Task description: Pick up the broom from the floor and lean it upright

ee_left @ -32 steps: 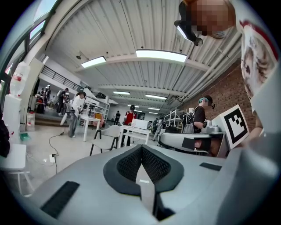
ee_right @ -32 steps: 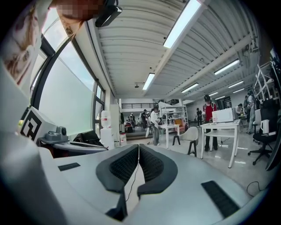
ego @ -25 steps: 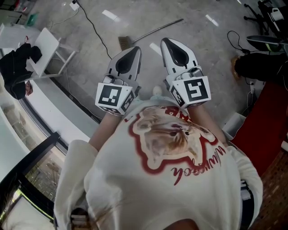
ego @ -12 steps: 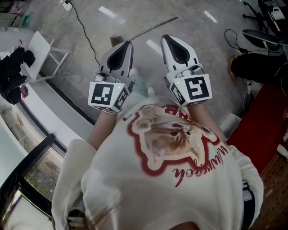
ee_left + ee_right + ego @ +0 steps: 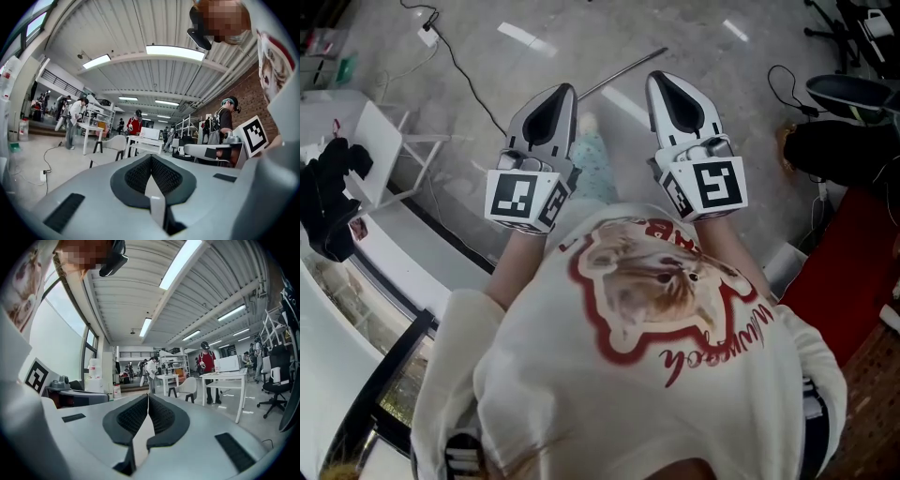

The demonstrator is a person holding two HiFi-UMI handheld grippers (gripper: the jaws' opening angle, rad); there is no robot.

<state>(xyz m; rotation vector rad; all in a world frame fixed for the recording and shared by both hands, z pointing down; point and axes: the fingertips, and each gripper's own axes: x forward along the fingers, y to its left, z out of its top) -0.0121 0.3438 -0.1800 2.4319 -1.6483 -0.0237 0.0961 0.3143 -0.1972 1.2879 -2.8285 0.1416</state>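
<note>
The left hand-held gripper (image 5: 566,91) and the right hand-held gripper (image 5: 660,77) are both closed with nothing between their jaws, held side by side and pointing ahead. Beyond their tips the broom (image 5: 623,71) lies on the floor (image 5: 487,56). Its handle runs diagonally up and to the right, and its brush end is hidden behind the left one. The left looks nearer the brush end and the right nearer the handle's free end.

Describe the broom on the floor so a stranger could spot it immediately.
On the grey floor, look between the left gripper and right gripper. The broom lies slanted there: a thin silvery handle, brush end hidden behind the left gripper; unlike the curling black cable nearby, it is straight.
</note>
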